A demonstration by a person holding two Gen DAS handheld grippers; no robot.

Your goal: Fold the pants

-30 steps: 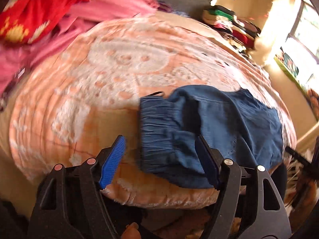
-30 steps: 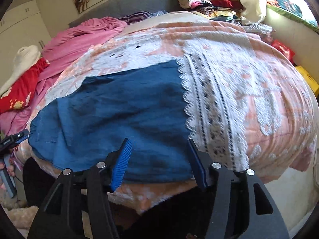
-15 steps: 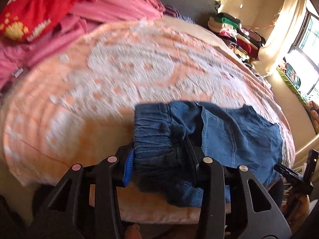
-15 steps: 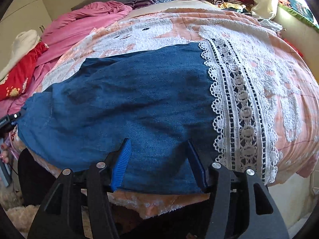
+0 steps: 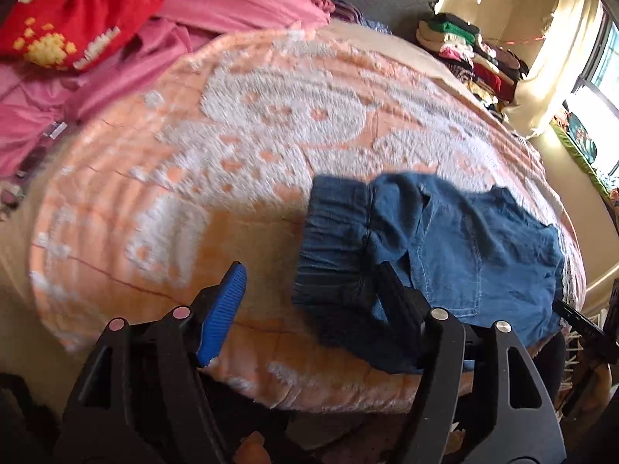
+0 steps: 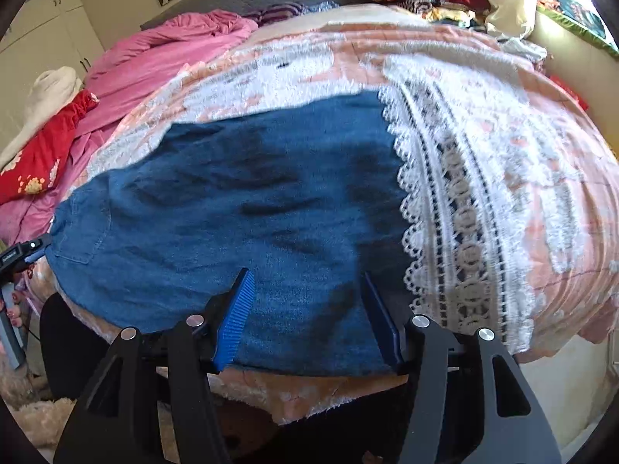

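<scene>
Blue denim pants (image 5: 445,247) lie on the peach and white bedspread (image 5: 251,123) near the bed's front edge, elastic waistband (image 5: 332,239) to the left. My left gripper (image 5: 309,294) is open and empty, its right finger at the waistband's lower corner. In the right wrist view the pants (image 6: 251,208) spread flat, with a white lace hem (image 6: 456,224) at the right. My right gripper (image 6: 305,309) is open, its fingers over the pants' near edge, holding nothing.
Pink bedding (image 5: 216,11) and a red garment (image 5: 77,15) are piled at the bed's left. Stacks of folded clothes (image 5: 472,58) stand at the far right by a curtain and window. The left gripper's tip (image 6: 19,255) shows at the left edge of the right wrist view.
My left gripper was shut on the waistband half a second ago; it has opened and let it go. The right gripper moved a little closer over the pants.
</scene>
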